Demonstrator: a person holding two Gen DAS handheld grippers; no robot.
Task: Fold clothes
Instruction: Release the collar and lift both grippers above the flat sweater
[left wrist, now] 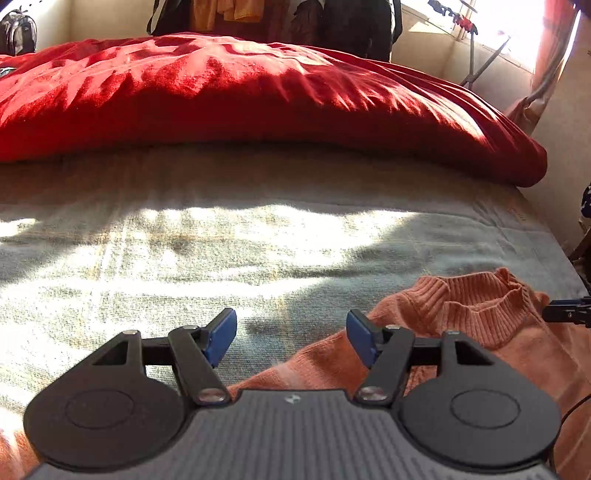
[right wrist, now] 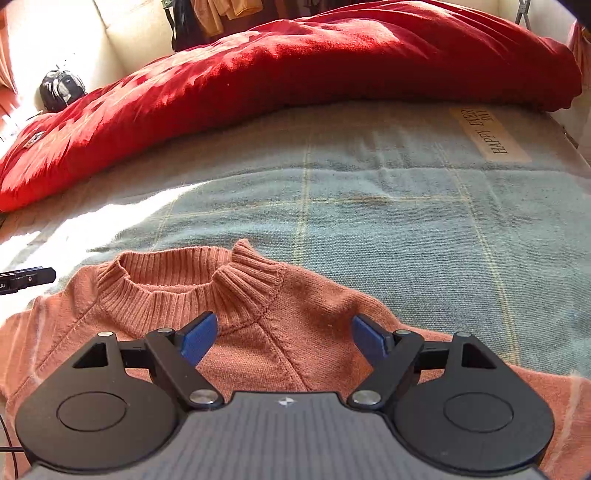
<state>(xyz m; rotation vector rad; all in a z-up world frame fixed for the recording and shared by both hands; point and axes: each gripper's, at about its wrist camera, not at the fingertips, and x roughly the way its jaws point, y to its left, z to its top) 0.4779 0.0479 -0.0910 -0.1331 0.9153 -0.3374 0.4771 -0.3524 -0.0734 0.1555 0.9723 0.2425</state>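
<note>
— Where is the light coming from?
— Hard sunlight pours through a blown-out white window [left wrist: 509, 26] at the upper right of the left wrist view, throwing glaring patches across the pale grey-blue woven bedspread [left wrist: 258, 236].
— And the shadows?
— Dappled ones ripple over the crumpled red plush blanket [right wrist: 332, 66], and a dark band lies under its edge.
— Distortion?
— Strong fisheye bending: the bed bulges, and the corners go dark in the right wrist view. Focus stays fairly sharp.

Sunlight is streaming through a window [left wrist: 509, 26] onto a grey-blue checked bed cover [right wrist: 388, 206]. A red duvet [left wrist: 240, 96] is lying along the bed's far edge; cream walls [left wrist: 99, 18] are rising behind.
</note>
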